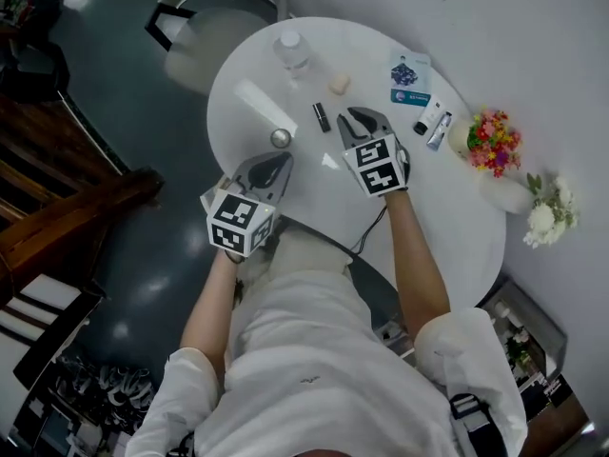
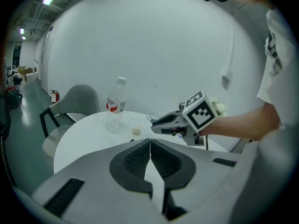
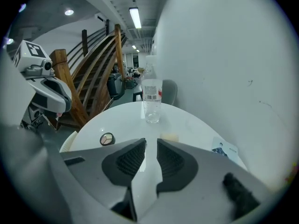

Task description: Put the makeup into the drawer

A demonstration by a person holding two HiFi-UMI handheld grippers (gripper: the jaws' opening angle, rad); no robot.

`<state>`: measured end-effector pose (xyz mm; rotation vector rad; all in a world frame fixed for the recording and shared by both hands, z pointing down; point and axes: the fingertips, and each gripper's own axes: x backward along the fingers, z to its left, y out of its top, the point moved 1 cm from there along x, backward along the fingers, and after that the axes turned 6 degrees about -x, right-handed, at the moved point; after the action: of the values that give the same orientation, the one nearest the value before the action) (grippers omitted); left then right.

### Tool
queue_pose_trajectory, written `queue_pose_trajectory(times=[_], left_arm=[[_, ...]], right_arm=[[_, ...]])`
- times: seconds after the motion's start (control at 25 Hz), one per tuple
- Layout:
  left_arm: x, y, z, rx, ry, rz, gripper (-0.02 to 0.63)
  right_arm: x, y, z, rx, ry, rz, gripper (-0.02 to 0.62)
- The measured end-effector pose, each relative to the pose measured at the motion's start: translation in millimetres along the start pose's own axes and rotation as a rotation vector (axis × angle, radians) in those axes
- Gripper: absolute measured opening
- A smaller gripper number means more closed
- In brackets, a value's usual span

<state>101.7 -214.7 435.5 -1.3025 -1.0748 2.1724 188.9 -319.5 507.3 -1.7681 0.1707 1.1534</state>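
On the round white table (image 1: 285, 198) lie a black lipstick (image 1: 322, 116), a round compact (image 1: 280, 138) (image 3: 107, 139), a long white tube (image 1: 262, 106) and a beige sponge (image 1: 340, 83) (image 3: 169, 137). Two small tubes (image 1: 434, 124) lie near the right edge. My right gripper (image 1: 360, 117) (image 3: 151, 143) hovers just right of the lipstick, its jaws a narrow gap apart with nothing between them. My left gripper (image 1: 276, 160) (image 2: 150, 143) hangs just below the compact with its jaws closed and empty. No drawer shows in any view.
A water bottle (image 1: 293, 50) (image 2: 115, 107) stands at the table's far side. A printed card (image 1: 410, 77) lies beside two flower bunches (image 1: 492, 141). A grey chair (image 1: 205, 27) stands behind the table, and a wooden staircase (image 1: 57, 188) is on the left.
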Motion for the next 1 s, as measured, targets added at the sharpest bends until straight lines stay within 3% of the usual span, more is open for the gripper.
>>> queue_pose_trajectory(times=[0.52, 1.0], left_arm=[[-20, -28, 28, 0.094, 0.055, -0.001, 0.012], [-29, -37, 33, 0.119, 0.055, -0.008, 0.012]], right_arm=[[-86, 12, -24, 0.247, -0.047, 0.069, 0.092], [-103, 8, -31, 0.316, -0.093, 0.067, 0.07]])
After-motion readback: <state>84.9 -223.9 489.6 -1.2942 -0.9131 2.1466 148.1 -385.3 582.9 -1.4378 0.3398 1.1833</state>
